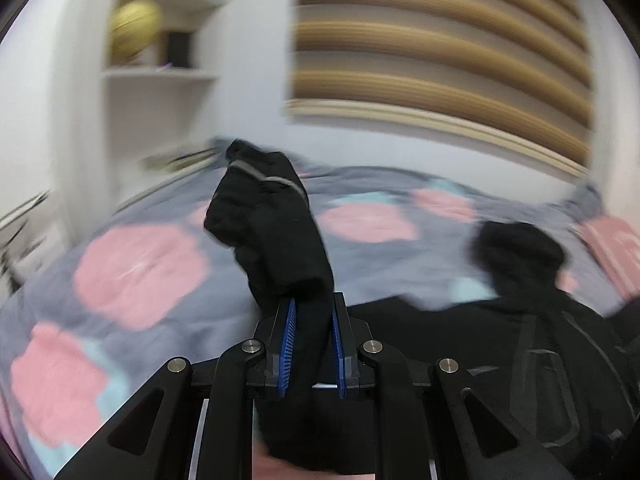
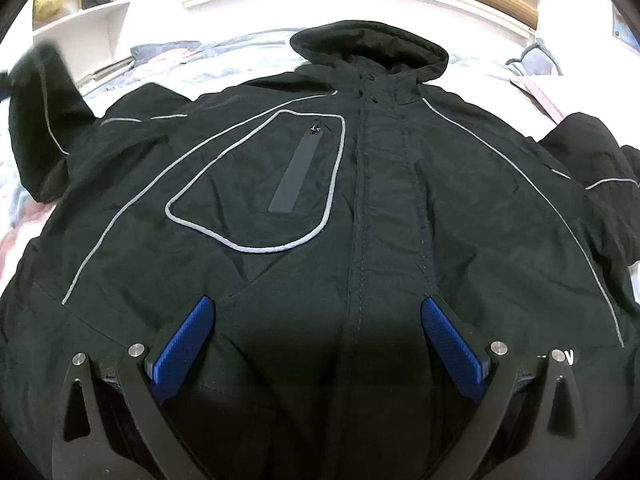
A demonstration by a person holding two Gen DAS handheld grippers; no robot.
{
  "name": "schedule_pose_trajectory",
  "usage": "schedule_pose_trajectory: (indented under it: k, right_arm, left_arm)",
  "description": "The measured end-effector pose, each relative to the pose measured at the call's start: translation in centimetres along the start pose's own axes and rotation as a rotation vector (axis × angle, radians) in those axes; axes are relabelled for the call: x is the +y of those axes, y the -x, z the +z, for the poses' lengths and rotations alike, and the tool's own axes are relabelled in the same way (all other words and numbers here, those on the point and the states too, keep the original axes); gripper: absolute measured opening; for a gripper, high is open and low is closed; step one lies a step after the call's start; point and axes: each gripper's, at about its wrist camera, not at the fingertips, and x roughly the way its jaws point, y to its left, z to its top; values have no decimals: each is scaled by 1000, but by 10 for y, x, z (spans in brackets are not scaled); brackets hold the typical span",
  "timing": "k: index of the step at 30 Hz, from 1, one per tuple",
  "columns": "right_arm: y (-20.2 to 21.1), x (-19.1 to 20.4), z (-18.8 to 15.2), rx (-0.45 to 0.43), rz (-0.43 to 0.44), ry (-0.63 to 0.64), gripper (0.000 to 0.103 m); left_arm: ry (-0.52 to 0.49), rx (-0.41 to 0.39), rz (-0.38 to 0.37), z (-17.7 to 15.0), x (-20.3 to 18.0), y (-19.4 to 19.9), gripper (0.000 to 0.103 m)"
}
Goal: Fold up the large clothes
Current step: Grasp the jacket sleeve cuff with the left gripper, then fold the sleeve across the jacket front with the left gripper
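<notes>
A large black hooded jacket (image 2: 320, 200) with grey piping lies front-up on the bed, hood (image 2: 372, 46) at the far end. My right gripper (image 2: 318, 306) is open, its blue pads (image 2: 184, 344) spread just above the jacket's lower front. My left gripper (image 1: 313, 304) is shut on the jacket's left sleeve (image 1: 272, 232) and holds it lifted above the bed. That raised sleeve also shows in the right wrist view (image 2: 40, 92) at the far left. The jacket body (image 1: 540, 352) lies to the right in the left wrist view.
The bed has a grey cover with pink and pale blue patches (image 1: 136, 272). White shelves (image 1: 160, 72) with a yellow ball (image 1: 134, 34) stand at the back left. A striped wooden headboard (image 1: 440, 48) is behind the bed.
</notes>
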Motion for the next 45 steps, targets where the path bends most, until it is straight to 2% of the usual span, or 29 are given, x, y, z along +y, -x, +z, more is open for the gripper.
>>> schedule_pose_trajectory:
  k: [5, 8, 11, 15, 16, 17, 19, 20, 21, 22, 24, 27, 30, 32, 36, 39, 42, 43, 45]
  right_arm:
    - [1, -4, 0, -6, 33, -20, 103]
    - [1, -5, 0, -8, 43, -26, 103]
    - [0, -6, 0, -8, 50, -30, 103]
    - [0, -6, -1, 5, 46, -29, 103]
    - [0, -6, 0, 13, 45, -27, 103]
    - [0, -5, 0, 23, 46, -26, 103]
    - [1, -5, 3, 61, 49, -17, 103]
    - [2, -6, 3, 72, 52, -14, 103]
    - [6, -8, 7, 89, 64, -18, 103]
    - [9, -10, 9, 97, 73, -24, 103]
    - [19, -15, 22, 98, 92, -42, 103]
    - [30, -15, 48, 78, 124, -55, 103]
    - [24, -13, 75, 83, 184, -78, 100]
    - [12, -12, 88, 101, 212, -103, 94]
    - [-25, -14, 101, 151, 262, -188, 93]
    - [-52, -19, 102, 189, 340, -280, 93]
    - [-68, -17, 111, 192, 341, -312, 93]
    - [-72, -14, 114, 193, 340, -300, 92]
    - [-75, -1, 122, 183, 316, -247, 76]
  left_arm:
    - [-182, 16, -177, -11, -100, 11, 17]
    - [-286, 73, -272, -33, -154, 7, 17]
    - [-360, 201, -343, -63, -200, -14, 17]
    - [-390, 483, -324, -112, -228, -72, 22]
    - [-394, 513, -317, -120, -229, -79, 22]
    - [-397, 497, -316, -120, -229, -75, 23]
    - [-375, 483, -342, -111, -222, -59, 35]
    - [-350, 480, -374, -106, -218, -50, 49]
    - [-319, 462, -406, -102, -212, -39, 56]
    - [-297, 436, -420, -98, -203, -28, 58]
    - [-255, 385, -431, -93, -186, -8, 71]
    - [-203, 327, -435, -87, -165, 15, 71]
    - [-167, 296, -380, -87, -149, 26, 71]
    - [-141, 291, -360, -88, -136, 30, 71]
    - [-110, 287, -301, -89, -114, 30, 71]
    - [-79, 285, -268, -89, -98, 27, 71]
    - [-49, 304, -252, -91, -89, 18, 71]
    - [-42, 308, -248, -91, -86, 16, 71]
    - [-29, 312, -239, -92, -84, 11, 71]
